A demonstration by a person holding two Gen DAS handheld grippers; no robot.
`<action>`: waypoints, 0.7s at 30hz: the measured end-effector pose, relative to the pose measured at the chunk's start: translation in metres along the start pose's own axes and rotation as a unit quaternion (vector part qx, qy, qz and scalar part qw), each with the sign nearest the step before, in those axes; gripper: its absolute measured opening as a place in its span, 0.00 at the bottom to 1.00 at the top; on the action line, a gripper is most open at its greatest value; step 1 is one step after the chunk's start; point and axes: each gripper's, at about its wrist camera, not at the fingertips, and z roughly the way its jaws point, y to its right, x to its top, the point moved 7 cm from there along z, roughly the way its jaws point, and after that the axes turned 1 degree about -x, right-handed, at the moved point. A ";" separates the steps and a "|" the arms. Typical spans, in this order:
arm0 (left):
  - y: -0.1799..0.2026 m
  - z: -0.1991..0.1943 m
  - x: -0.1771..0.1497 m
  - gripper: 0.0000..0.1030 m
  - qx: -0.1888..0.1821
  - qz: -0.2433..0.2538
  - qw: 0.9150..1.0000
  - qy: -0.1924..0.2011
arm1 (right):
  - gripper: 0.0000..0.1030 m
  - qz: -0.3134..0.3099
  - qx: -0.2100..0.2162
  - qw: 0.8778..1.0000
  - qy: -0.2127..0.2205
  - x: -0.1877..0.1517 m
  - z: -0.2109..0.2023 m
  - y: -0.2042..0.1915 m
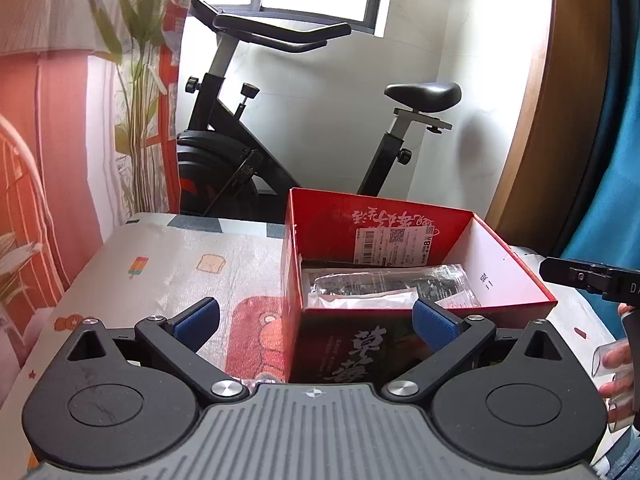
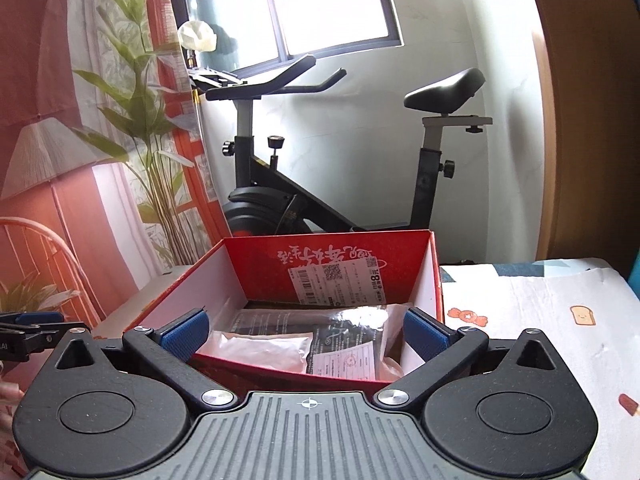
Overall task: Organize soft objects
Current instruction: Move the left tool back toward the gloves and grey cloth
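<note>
Both claws stand spread as wide as they go, with nothing between their blue pads. The left gripper (image 1: 316, 318) hangs short of the red box (image 1: 516, 300), aimed at the box's near left corner: its right pad overlaps the near rim in the picture while its left pad is over the patterned tablecloth (image 1: 168, 276) well to the left of the box. The soft objects lie inside the box on its floor, beyond and slightly right of this claw: a black item in a clear plastic bag (image 1: 384, 286) with a white packet (image 1: 360, 302) in front of it. The right gripper (image 2: 306, 332) faces the open box (image 2: 328, 248) squarely, its two pads framing the near wall from just outside. Ahead of it and lower, the white packet (image 2: 256, 350) rests on the left and the black bagged item (image 2: 344, 336) on the right, both apart from the pads. An exercise bike (image 2: 340, 184) stands behind the table against the wall.
</note>
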 end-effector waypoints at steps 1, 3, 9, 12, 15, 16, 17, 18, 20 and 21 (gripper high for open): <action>-0.001 -0.002 -0.005 1.00 0.000 -0.008 1.000 -0.004 | 1.00 0.002 -0.003 1.000 0.000 -0.004 -0.003 0.000; -0.002 -0.007 -0.015 1.00 -0.004 -0.023 1.000 -0.012 | 1.00 0.010 -0.010 1.000 -0.006 -0.017 -0.007 0.000; -0.002 -0.020 -0.046 1.00 0.001 -0.040 0.998 -0.042 | 1.00 0.027 0.007 0.998 -0.058 -0.067 -0.013 -0.013; 0.000 -0.024 -0.065 1.00 0.012 -0.033 0.997 -0.064 | 1.00 -0.001 -0.003 0.997 -0.081 -0.090 -0.016 -0.029; 0.000 -0.026 -0.083 1.00 0.000 -0.043 0.996 -0.081 | 1.00 -0.019 0.011 0.994 -0.106 -0.107 -0.017 -0.046; -0.001 -0.026 -0.090 1.00 -0.002 -0.048 0.995 -0.086 | 1.00 -0.027 0.017 0.993 -0.110 -0.112 -0.018 -0.052; -0.002 -0.025 -0.095 1.00 -0.002 -0.052 0.994 -0.092 | 1.00 -0.037 0.023 0.993 -0.113 -0.117 -0.020 -0.059; -0.002 -0.024 -0.100 1.00 -0.003 -0.053 0.994 -0.097 | 1.00 -0.048 0.025 0.992 -0.115 -0.120 -0.020 -0.064; -0.002 -0.024 -0.106 1.00 -0.010 -0.048 0.993 -0.104 | 1.00 -0.062 0.026 0.990 -0.120 -0.127 -0.020 -0.072; -0.002 -0.023 -0.108 1.00 -0.011 -0.045 0.993 -0.106 | 1.00 -0.067 0.028 0.990 -0.125 -0.131 -0.019 -0.075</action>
